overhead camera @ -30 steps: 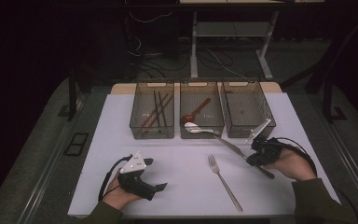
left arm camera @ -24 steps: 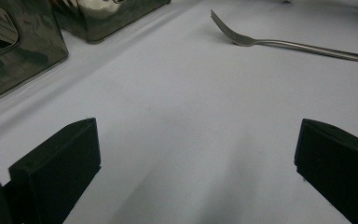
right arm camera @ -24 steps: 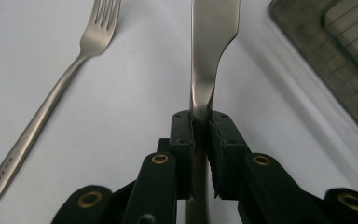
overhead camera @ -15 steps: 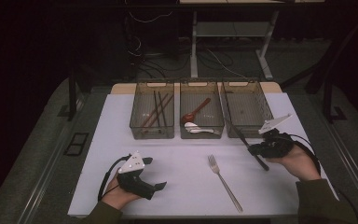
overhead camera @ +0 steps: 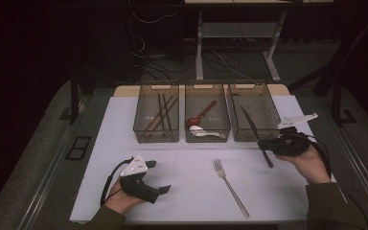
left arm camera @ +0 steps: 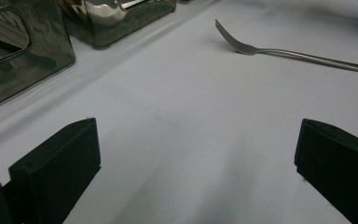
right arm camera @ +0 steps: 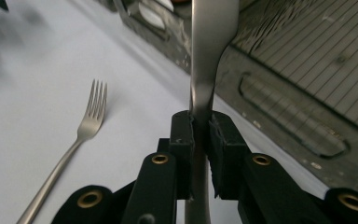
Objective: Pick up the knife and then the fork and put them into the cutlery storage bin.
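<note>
The white table point(overhead camera: 182, 191) carries three clear bins, and the right bin point(overhead camera: 261, 96) is just behind the right gripper point(overhead camera: 263, 143). This gripper is clamped tight on a knife point(overhead camera: 251, 125), which is lifted with its blade over that bin. The left gripper point(overhead camera: 165, 189) rests wide open and empty, well apart from the fork point(overhead camera: 230, 187).

The room is dark, with light falling mainly on the white tabletop point(overhead camera: 124, 139). Behind it, a desk frame point(overhead camera: 235, 33) with 2 white legs stands over tangled cables point(overhead camera: 172, 57) on grey floor point(overhead camera: 38, 143).

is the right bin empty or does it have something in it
Empty inside, as far as visible: the right bin shows bare mesh. The knife, clamped by the right gripper, hangs over its front rim.
</note>
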A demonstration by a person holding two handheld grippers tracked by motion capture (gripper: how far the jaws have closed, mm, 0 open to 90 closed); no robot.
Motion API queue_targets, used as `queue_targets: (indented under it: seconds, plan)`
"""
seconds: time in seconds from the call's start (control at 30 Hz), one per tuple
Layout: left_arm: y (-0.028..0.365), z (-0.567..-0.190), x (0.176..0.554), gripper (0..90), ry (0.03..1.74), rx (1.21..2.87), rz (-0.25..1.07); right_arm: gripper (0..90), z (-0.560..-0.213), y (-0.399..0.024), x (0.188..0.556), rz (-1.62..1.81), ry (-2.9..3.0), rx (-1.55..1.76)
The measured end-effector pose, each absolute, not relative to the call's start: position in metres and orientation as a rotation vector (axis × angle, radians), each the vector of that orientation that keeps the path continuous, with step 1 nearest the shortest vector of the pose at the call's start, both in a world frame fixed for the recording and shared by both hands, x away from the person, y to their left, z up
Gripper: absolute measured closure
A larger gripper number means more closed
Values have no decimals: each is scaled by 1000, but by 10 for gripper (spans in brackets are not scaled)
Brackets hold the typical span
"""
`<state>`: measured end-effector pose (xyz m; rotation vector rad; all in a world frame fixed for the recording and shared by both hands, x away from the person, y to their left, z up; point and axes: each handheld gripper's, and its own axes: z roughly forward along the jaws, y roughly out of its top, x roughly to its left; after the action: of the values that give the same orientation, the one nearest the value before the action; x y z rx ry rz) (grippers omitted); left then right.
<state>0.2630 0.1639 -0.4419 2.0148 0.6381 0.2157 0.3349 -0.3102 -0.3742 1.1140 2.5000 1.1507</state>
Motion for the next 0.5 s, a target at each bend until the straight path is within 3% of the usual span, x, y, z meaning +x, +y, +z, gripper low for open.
queue_targets:
  seconds: [0.5]
  plan:
    - [164, -442, 263, 0, 642, 2011, 214, 796, -359, -328, 340, 1292, 2333, 1164]
